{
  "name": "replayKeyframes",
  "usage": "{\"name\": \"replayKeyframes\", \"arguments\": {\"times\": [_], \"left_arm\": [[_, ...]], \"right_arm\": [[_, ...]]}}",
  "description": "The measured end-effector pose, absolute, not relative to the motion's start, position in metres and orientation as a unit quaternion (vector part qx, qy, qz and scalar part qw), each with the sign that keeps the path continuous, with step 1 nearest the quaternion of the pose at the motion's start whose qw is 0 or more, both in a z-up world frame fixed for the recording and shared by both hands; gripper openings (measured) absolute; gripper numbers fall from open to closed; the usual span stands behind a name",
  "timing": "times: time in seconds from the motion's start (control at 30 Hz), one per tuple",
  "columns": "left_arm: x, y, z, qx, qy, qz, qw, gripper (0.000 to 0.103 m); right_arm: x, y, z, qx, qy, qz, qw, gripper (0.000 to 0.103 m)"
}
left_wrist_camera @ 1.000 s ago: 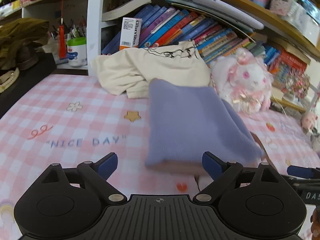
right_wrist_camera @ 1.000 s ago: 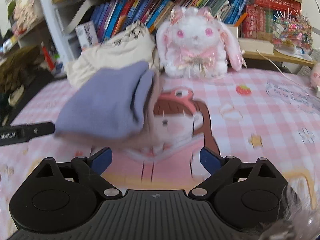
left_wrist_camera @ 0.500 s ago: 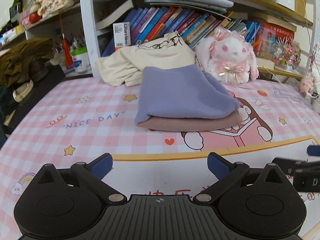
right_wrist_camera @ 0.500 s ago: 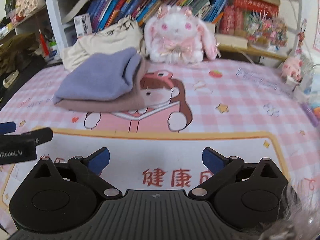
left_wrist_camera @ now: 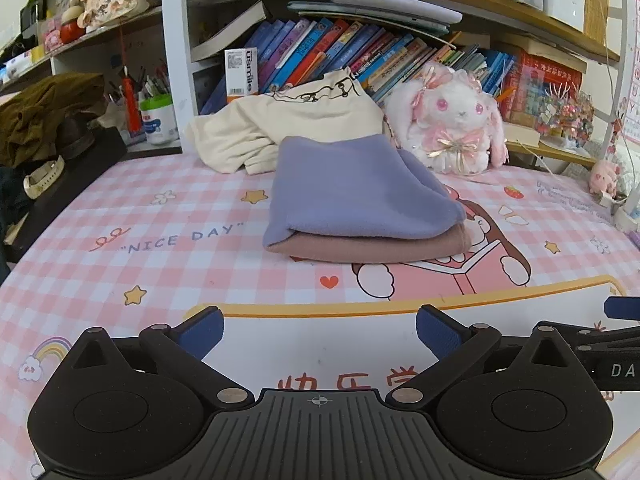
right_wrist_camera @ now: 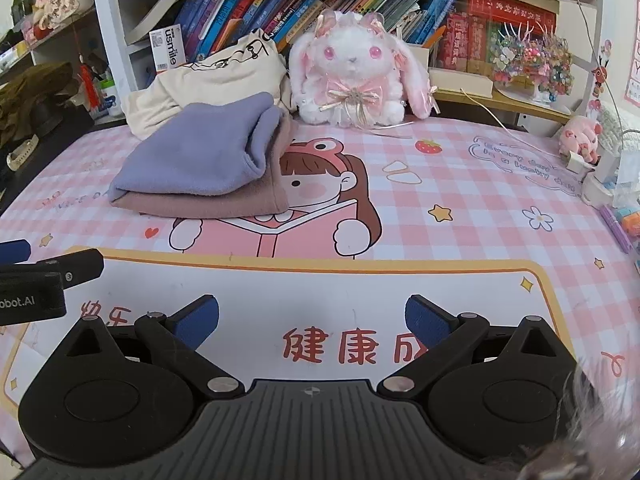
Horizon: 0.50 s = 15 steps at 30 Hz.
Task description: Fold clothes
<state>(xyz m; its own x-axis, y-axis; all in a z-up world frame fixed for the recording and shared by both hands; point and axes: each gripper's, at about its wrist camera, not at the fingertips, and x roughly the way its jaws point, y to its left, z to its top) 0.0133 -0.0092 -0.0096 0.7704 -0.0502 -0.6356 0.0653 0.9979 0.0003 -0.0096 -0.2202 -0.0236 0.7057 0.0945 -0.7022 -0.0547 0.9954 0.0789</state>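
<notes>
A folded lavender cloth (left_wrist_camera: 360, 196) (right_wrist_camera: 200, 156) lies on top of a folded dusty-pink cloth (left_wrist_camera: 384, 246) (right_wrist_camera: 216, 204) on the pink checked mat. Behind the stack a cream garment (left_wrist_camera: 280, 120) (right_wrist_camera: 208, 80) sits crumpled against the books. My left gripper (left_wrist_camera: 318, 330) stands open over the white panel of the mat, well short of the stack, nothing between its fingers. My right gripper (right_wrist_camera: 312, 322) is open too, empty, over the red characters on the mat. Each gripper's tip shows at the edge of the other's view.
A white plush rabbit (left_wrist_camera: 452, 120) (right_wrist_camera: 356, 68) sits to the right of the cream garment. A bookshelf (left_wrist_camera: 360, 52) backs the mat. An olive garment and a watch (left_wrist_camera: 42, 174) lie at the far left. Small items (right_wrist_camera: 616, 184) crowd the right edge.
Both grippers have drawn back from the stack towards the near edge of the mat; the lavender and pink stack now lies farther away, untouched. Little differs over the last half second.
</notes>
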Motion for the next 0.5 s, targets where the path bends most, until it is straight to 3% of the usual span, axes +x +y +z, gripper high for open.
{"name": "replayKeyframes", "arguments": {"times": [0.5], "left_arm": [[0.0162,-0.0067,-0.0096,0.007,0.344,-0.034,0.938,0.103]], "right_arm": [[-0.0079,-0.2141,-0.023,0.009,0.379,0.044,0.924,0.101]]}}
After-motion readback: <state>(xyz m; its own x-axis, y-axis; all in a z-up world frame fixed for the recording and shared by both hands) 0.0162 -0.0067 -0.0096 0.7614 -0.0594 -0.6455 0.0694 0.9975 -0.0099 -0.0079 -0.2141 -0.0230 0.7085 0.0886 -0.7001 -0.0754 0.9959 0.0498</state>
